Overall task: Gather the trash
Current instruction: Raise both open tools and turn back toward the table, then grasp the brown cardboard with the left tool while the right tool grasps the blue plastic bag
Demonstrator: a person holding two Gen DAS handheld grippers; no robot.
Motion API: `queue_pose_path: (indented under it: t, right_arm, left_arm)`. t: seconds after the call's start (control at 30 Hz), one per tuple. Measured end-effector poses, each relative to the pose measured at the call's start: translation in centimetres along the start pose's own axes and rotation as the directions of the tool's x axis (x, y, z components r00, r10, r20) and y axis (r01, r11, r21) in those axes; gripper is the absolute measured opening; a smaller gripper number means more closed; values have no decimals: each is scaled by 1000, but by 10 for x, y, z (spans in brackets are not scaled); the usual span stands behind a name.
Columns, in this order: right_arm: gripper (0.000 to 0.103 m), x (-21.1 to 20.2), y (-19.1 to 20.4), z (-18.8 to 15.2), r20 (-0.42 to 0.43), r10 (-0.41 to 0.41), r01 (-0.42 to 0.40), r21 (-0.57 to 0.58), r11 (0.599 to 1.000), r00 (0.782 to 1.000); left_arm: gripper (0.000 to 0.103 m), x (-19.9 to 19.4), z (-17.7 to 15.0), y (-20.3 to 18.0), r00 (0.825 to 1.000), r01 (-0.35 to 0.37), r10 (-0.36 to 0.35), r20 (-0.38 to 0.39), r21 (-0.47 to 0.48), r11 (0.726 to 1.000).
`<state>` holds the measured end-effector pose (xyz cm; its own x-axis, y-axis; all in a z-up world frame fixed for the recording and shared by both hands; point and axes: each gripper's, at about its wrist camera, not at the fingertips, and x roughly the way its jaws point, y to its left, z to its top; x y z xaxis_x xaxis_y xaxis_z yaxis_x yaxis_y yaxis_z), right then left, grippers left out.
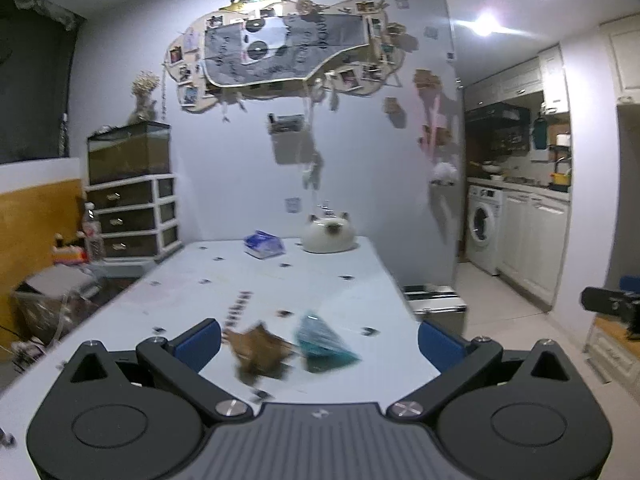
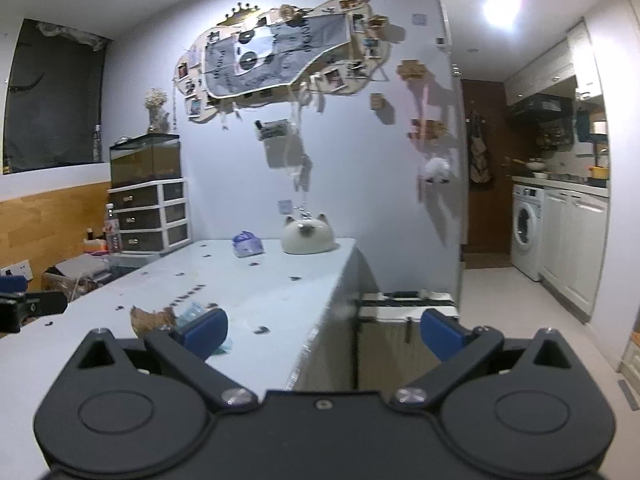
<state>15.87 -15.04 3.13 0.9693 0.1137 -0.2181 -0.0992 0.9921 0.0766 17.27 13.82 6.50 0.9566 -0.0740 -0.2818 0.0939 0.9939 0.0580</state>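
A crumpled brown paper scrap (image 1: pixel 260 354) and a teal wrapper (image 1: pixel 322 340) lie on the pale table (image 1: pixel 248 284) just ahead of my left gripper (image 1: pixel 320 340), which is open and empty above the near table end. A blue-white crumpled bag (image 1: pixel 264 244) lies at the far end. In the right wrist view the brown scrap (image 2: pixel 154 317) and teal wrapper (image 2: pixel 192 312) sit by the left finger (image 2: pixel 206 330). My right gripper (image 2: pixel 323 334) is open and empty over the table's right edge. The far bag (image 2: pixel 247 245) shows there too.
A white cat-shaped container (image 1: pixel 329 234) stands at the table's far end by the wall. A white bin with a dark lid (image 2: pixel 404 332) stands on the floor right of the table. A drawer unit (image 1: pixel 134 220) and boxes sit to the left. A washing machine (image 1: pixel 485 228) is far right.
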Motion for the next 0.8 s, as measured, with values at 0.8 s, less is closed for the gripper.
queue_pose_path:
  t: [0.8]
  right_arm:
    - [90, 165, 79, 2, -113, 141, -163, -217, 962, 984]
  left_arm:
    - [103, 240, -48, 82, 950, 22, -86, -301, -208, 978]
